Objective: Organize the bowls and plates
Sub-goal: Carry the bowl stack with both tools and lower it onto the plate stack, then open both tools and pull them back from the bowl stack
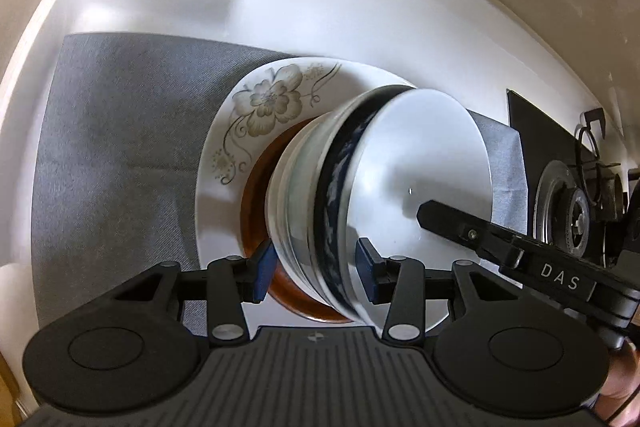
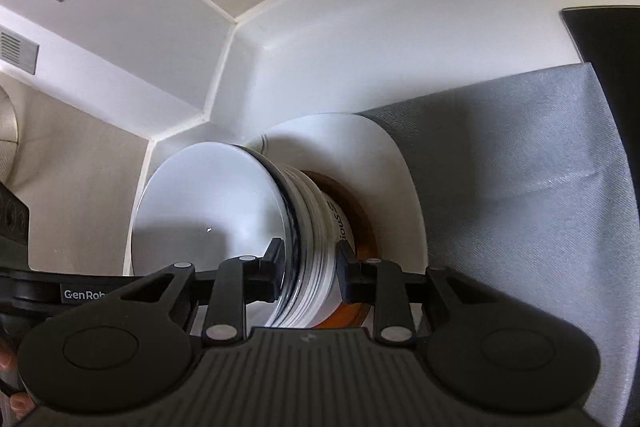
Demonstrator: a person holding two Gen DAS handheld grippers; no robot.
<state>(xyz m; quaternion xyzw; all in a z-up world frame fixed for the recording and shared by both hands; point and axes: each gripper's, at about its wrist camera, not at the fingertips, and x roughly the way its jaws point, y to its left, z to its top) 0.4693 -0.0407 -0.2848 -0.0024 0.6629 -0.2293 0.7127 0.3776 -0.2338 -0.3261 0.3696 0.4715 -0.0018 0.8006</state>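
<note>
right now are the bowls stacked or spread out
Stacked: the bowls sit nested in one pile on a brown dish, atop the floral plate.

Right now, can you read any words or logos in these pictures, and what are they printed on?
"DAS": on the black arm of the right gripper, seen from the left wrist view.
"GenRob", cut off by a finger linkage: on the left gripper, seen from the right wrist view.
"ious" with further letters hidden or blurred: on the side of a white bowl in the stack.
</note>
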